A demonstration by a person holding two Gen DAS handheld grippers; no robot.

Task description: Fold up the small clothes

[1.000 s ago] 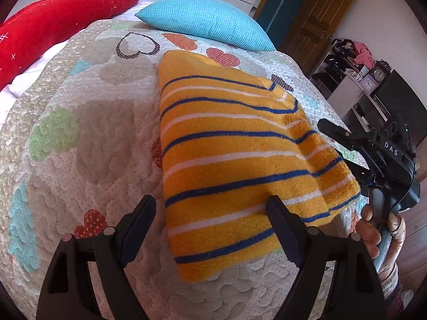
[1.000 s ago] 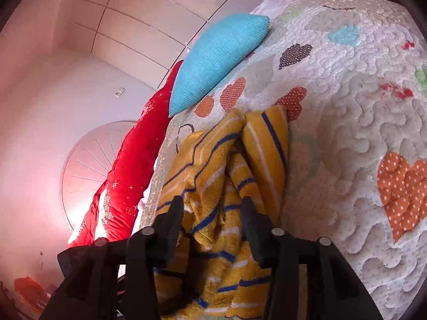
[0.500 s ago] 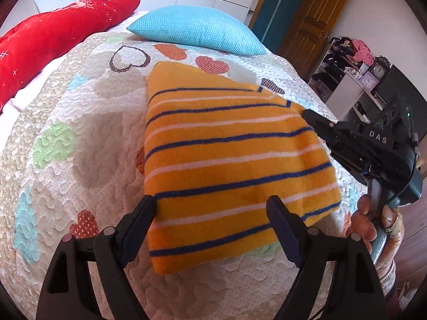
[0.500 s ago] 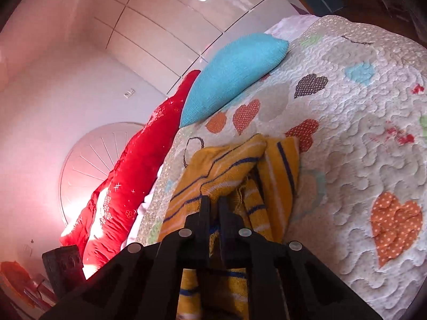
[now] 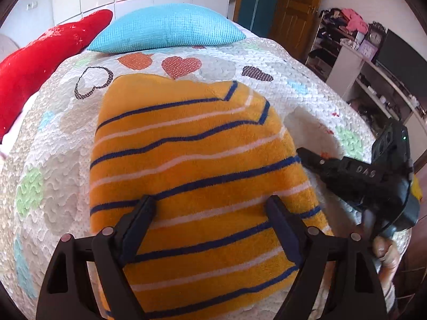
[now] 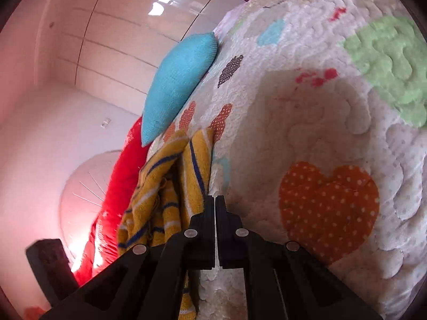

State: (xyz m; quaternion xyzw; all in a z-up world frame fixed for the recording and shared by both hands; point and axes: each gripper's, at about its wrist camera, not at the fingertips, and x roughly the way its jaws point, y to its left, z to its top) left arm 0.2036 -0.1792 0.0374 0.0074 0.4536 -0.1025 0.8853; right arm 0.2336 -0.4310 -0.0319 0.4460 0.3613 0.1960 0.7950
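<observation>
Jaws of left gripper [image 5: 210, 210] spread wide, nothing between them; both fingers hover over the near part of the orange striped garment [image 5: 197, 176], contact not clear. Right gripper [image 6: 214, 200] jaws pressed fully together, tips at the garment's [image 6: 170, 186] edge at the 9 o'clock side; whether any fabric is pinched between them cannot be told. From the left wrist view, the right gripper [image 5: 301, 153] sits at 3 o'clock, tips touching the garment's right edge, held by a hand [image 5: 387, 253] at 4 o'clock. Garment lies folded flat on the heart-patterned quilt [image 5: 53, 165] of the bed, blue and white stripes running across. Blue pillow [image 5: 165, 29] at 12 o'clock beyond the garment, red pillow [image 5: 40, 53] at 10 o'clock. Shelves [image 5: 360, 61] with a clock [image 5: 375, 37] at 2 o'clock.
</observation>
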